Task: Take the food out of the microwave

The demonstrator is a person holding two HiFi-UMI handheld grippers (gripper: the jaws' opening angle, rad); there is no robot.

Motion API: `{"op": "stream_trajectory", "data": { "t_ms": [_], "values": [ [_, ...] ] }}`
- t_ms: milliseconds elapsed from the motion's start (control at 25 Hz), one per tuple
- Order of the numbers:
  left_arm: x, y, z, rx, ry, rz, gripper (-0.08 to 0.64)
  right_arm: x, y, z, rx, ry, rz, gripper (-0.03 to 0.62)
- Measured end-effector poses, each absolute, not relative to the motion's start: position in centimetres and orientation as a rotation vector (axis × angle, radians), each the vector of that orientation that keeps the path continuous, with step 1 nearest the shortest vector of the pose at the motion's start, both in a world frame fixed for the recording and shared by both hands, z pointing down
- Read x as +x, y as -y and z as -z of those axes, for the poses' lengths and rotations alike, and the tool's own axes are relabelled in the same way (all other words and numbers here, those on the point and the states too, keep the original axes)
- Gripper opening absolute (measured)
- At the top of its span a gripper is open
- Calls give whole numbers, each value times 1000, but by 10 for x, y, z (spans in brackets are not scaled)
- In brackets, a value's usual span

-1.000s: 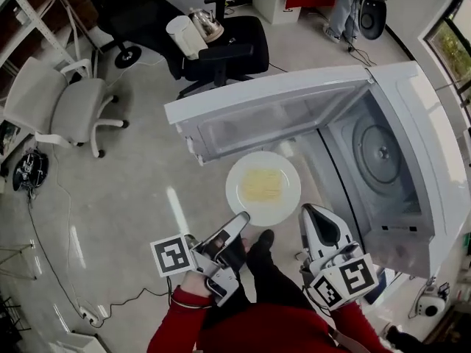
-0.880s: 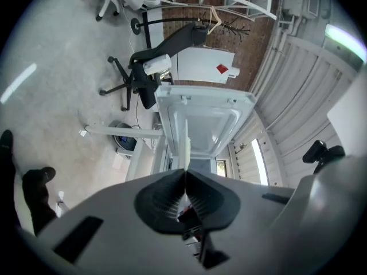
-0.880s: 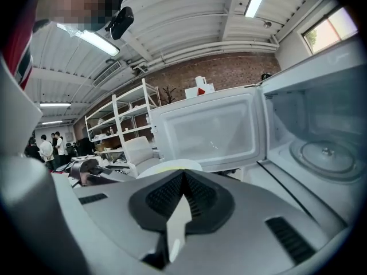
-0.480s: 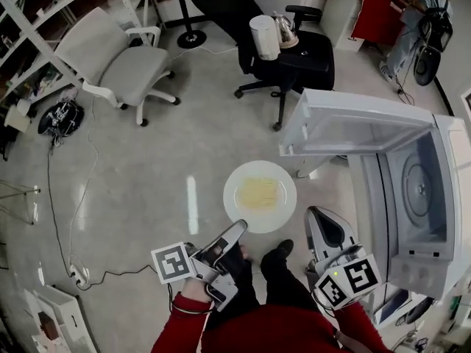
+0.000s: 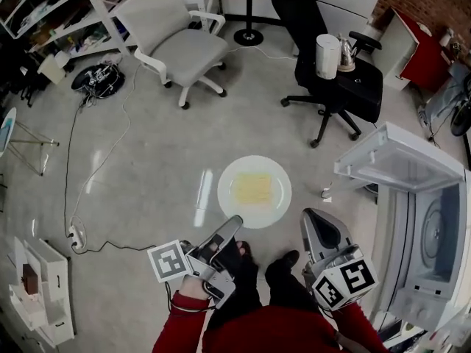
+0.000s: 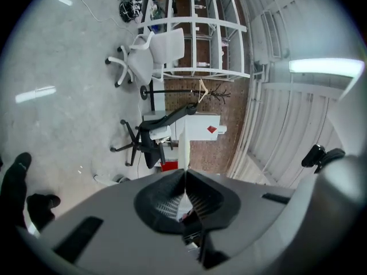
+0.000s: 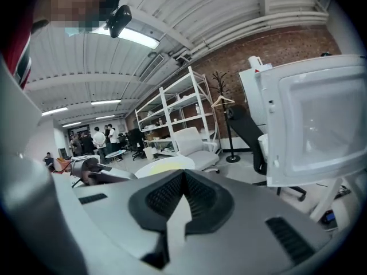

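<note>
A white plate (image 5: 254, 191) with flat yellow food (image 5: 255, 187) on it hangs level above the floor, well left of the open white microwave (image 5: 434, 259). My left gripper (image 5: 234, 223) is shut on the plate's near rim. In the left gripper view that rim shows edge-on as a thin white strip (image 6: 184, 145) between the closed jaws (image 6: 185, 173). My right gripper (image 5: 318, 220) is off to the plate's right, apart from it, shut with nothing in it. From the right gripper view (image 7: 183, 175) the plate (image 7: 163, 165) lies to the left and the microwave door (image 7: 321, 119) to the right.
The microwave door (image 5: 401, 160) stands swung out at the right. A black office chair (image 5: 342, 79) carrying a white jug and a kettle stands beyond it, a white chair (image 5: 176, 46) further left. Cables (image 5: 96, 182) trail over the grey floor. The person's shoes (image 5: 283, 259) are below the plate.
The view has swung left, so the microwave has slid to the right edge. The plate, still in my left gripper, is now farther from the microwave's opening. The right gripper keeps its place.
</note>
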State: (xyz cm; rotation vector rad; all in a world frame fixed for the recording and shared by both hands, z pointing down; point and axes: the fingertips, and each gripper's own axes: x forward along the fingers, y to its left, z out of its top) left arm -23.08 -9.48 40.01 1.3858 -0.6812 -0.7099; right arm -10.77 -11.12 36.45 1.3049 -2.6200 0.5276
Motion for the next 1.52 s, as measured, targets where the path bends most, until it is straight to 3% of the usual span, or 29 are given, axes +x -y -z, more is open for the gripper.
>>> {"op": "stream_trajectory", "data": {
  "t_ms": [800,1520],
  "values": [
    [-343,90,-395,1308,945,990,17,-234,130,-364,751,2783,-366,9],
    [-373,78,-391,1295,991,1060,17,-269,121,-367,600,2796,-332,9]
  ]
}}
